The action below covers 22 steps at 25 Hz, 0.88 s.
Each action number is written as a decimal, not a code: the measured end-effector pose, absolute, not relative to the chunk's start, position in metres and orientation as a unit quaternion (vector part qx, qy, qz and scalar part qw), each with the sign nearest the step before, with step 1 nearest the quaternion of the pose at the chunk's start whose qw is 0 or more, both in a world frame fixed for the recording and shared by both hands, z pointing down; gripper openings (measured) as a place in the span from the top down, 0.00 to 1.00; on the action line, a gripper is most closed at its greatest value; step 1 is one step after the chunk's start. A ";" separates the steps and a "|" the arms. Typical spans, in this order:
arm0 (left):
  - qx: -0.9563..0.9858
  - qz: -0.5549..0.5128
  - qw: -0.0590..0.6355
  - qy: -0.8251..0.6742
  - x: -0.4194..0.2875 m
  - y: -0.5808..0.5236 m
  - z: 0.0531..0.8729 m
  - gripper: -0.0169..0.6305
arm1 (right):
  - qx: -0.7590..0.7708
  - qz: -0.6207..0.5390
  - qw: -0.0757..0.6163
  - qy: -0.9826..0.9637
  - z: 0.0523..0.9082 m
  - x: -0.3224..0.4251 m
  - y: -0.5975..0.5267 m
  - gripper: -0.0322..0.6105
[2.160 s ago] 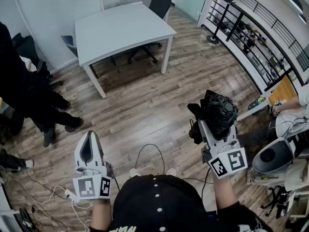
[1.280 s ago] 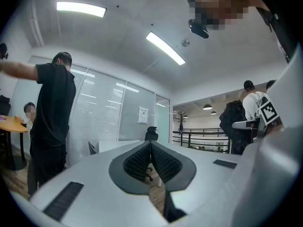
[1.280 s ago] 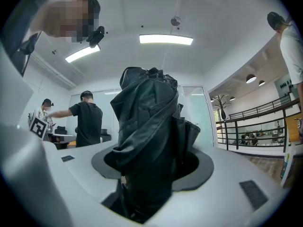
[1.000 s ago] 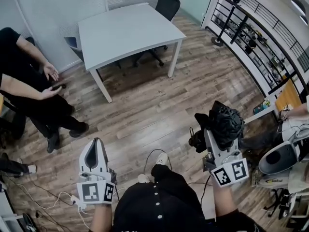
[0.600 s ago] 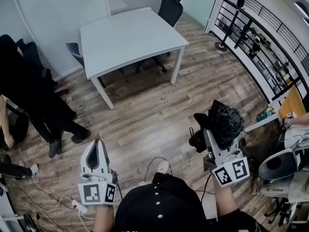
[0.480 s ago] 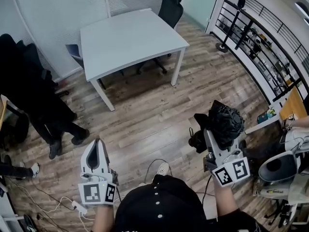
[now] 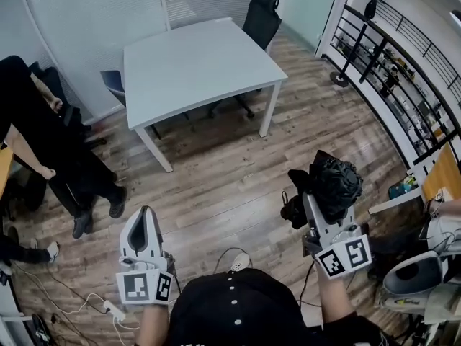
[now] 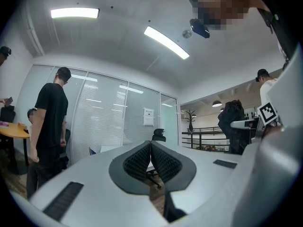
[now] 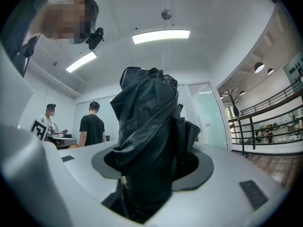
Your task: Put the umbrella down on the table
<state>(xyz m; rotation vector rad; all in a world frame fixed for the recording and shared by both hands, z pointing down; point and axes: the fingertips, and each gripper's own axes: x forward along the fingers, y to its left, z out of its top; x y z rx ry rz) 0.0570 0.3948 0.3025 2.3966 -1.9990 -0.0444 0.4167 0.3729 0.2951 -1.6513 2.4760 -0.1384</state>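
Loosely crumpled, perhaps nylon umbrella fills right gripper

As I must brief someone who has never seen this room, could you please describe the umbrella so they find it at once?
Find the white table across the room, then come back to the two tongs held low in the head view. The umbrella is the crumpled black folded bundle clamped in the right tongs; the left tongs are closed on nothing.
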 end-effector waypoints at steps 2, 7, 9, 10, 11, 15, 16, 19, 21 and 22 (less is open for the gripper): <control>0.764 -0.013 0.012 -0.645 0.065 0.391 0.303 0.95 | -0.546 -0.050 0.084 0.832 0.296 0.421 0.366 0.53; 0.762 0.006 0.014 -0.648 0.084 0.388 0.309 0.95 | -0.541 -0.059 0.086 0.835 0.305 0.434 0.353 0.53; 0.759 0.017 0.016 -0.651 0.083 0.385 0.314 0.95 | -0.541 -0.064 0.087 0.834 0.309 0.436 0.348 0.53; 0.756 0.019 0.019 -0.653 0.081 0.382 0.315 0.95 | -0.541 -0.067 0.087 0.834 0.311 0.436 0.345 0.53; 0.755 0.020 0.021 -0.655 0.080 0.379 0.316 0.95 | -0.540 -0.069 0.086 0.834 0.313 0.436 0.342 0.53; 0.755 0.017 0.025 -0.654 0.081 0.367 0.322 0.95 | -0.538 -0.072 0.076 0.836 0.321 0.433 0.331 0.53; 0.757 0.016 0.026 -0.653 0.081 0.363 0.324 0.95 | -0.538 -0.073 0.075 0.837 0.322 0.431 0.328 0.53; 0.762 0.011 0.028 -0.647 0.081 0.349 0.325 0.95 | -0.538 -0.069 0.070 0.837 0.320 0.427 0.319 0.53; 0.765 0.005 0.026 -0.644 0.077 0.340 0.322 0.95 | -0.538 -0.064 0.068 0.838 0.316 0.421 0.312 0.53; 0.765 0.001 0.024 -0.643 0.073 0.335 0.321 0.95 | -0.537 -0.060 0.068 0.838 0.313 0.418 0.308 0.53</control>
